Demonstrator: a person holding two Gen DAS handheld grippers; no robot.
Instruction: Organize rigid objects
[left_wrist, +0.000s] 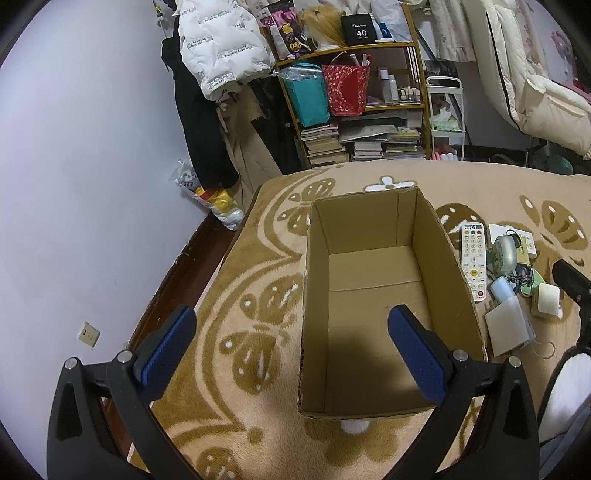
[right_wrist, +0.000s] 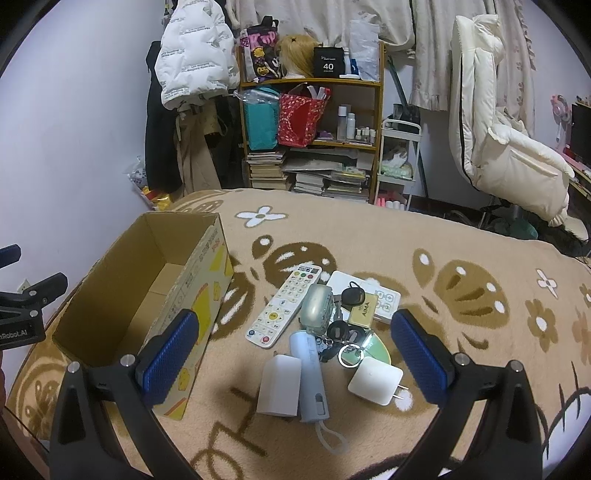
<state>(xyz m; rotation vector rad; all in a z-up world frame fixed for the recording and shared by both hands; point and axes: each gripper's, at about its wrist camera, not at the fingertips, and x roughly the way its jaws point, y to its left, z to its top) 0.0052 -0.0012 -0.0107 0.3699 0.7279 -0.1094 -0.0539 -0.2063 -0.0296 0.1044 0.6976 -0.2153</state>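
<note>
Right gripper (right_wrist: 293, 360), jaws wide and empty — straight ahead, the pale-blue plastic cylinder (right_wrist: 309, 376) touches the white rectangular charger (right_wrist: 276, 386); closing could snag both.

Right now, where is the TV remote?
In the right wrist view the white remote lies on the blanket, between the cardboard box on its left and the pile of chargers and keys on its right.

One box (right_wrist: 147, 291), one remote (right_wrist: 282, 306), two white chargers (right_wrist: 277, 386) (right_wrist: 375, 380), one blue tube (right_wrist: 310, 376), one key bunch (right_wrist: 340, 332), two grippers (right_wrist: 295, 358) (left_wrist: 291, 354).
</note>
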